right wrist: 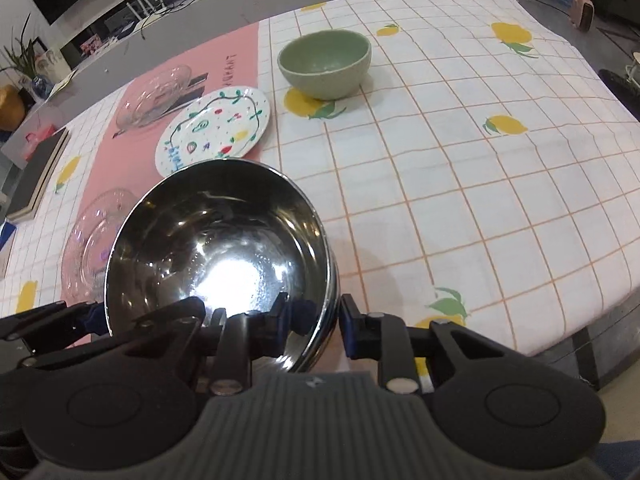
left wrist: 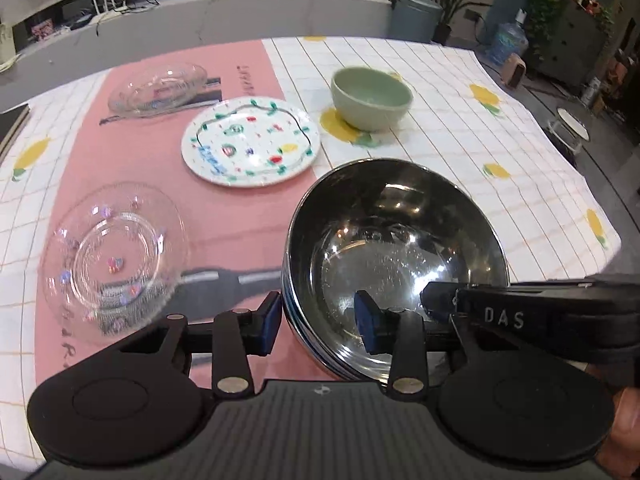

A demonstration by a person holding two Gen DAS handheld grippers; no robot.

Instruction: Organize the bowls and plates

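Note:
A stack of shiny steel bowls (left wrist: pixel 396 240) sits near the table's front; it also shows in the right wrist view (right wrist: pixel 220 248). My left gripper (left wrist: pixel 320 320) straddles its near-left rim, one finger outside, one inside, with gaps showing. My right gripper (right wrist: pixel 316 328) straddles its near-right rim the same way. A green bowl (left wrist: pixel 372 96) (right wrist: pixel 326 62) stands far behind. A painted white plate (left wrist: pixel 252 140) (right wrist: pixel 216 130), a clear glass plate (left wrist: pixel 116 256) (right wrist: pixel 94 240) and a clear glass bowl (left wrist: pixel 160 86) (right wrist: pixel 156 94) lie on the pink mat (left wrist: pixel 132 152).
The table wears a checked lemon-print cloth (right wrist: pixel 460 160); its right edge drops off (right wrist: pixel 592 320). A dark flat board (right wrist: pixel 40 176) lies at the far left. A counter with clutter (left wrist: pixel 200 8) runs behind the table.

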